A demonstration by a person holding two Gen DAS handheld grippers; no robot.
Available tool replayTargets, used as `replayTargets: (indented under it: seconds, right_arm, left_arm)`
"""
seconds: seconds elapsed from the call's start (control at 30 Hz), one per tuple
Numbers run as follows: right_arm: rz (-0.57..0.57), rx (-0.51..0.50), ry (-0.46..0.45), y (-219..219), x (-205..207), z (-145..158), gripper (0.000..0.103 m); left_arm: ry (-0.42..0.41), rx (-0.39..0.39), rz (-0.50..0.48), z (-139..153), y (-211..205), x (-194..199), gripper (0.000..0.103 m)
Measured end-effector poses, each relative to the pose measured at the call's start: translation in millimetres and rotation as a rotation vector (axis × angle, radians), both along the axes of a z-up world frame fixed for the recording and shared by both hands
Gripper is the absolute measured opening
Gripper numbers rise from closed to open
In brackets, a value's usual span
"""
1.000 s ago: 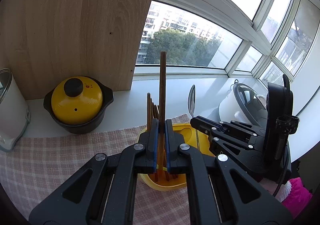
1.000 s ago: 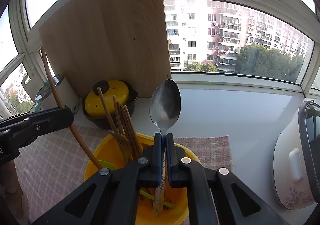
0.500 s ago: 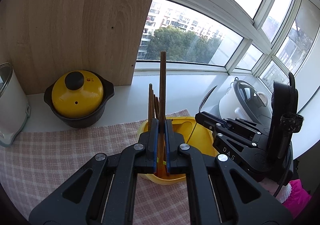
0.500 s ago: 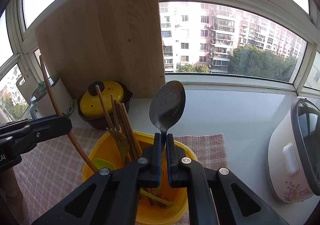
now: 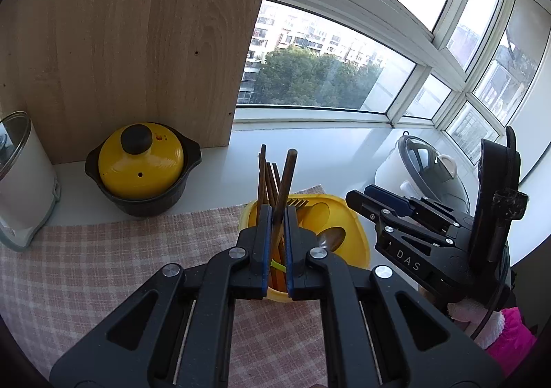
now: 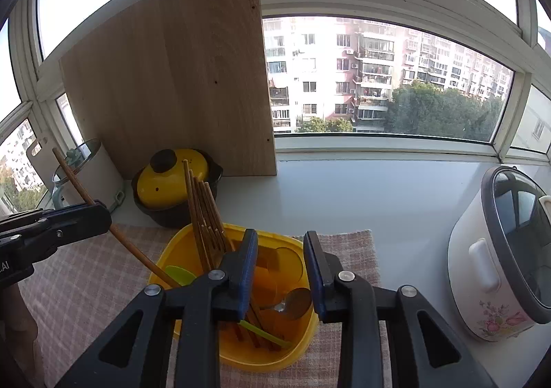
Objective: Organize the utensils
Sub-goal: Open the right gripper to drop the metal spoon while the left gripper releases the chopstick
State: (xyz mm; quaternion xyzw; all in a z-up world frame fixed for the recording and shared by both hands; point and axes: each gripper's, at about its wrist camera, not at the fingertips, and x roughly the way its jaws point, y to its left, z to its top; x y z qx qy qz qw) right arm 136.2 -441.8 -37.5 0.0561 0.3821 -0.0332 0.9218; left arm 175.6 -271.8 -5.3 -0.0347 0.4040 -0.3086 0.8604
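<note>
Step now: putting utensils in the yellow tub (image 6: 165,264) on the checked cloth. R gripper (image 6: 279,271) jaws are opening, nothing between them; spoon (image 6: 292,298) lies in the tub. L gripper (image 5: 275,246) jaws clamp a wooden stick (image 5: 286,181) over the tub. Next: let it go w/ care.

Left gripper (image 5: 277,233), angled downward, jaws clamped on a thin stick; right gripper (image 6: 280,271), angled downward, jaws opening, nothing between them.
</note>
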Motion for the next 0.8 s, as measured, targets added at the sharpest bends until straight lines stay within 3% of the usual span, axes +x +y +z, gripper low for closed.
replayTargets:
  seconds: [0.53,0.8]
  right_arm:
    - [-0.022,-0.030,-0.049,25.6,-48.4,26.2,0.037]
    - [-0.031,-0.052,-0.087,45.8,-77.9,43.4,0.047]
  left_arm:
    - [-0.039,-0.004,-0.015,14.0,34.8,-43.4,0.004]
    - [-0.087,0.008,-0.010,26.7,58.1,-73.0,0.004]
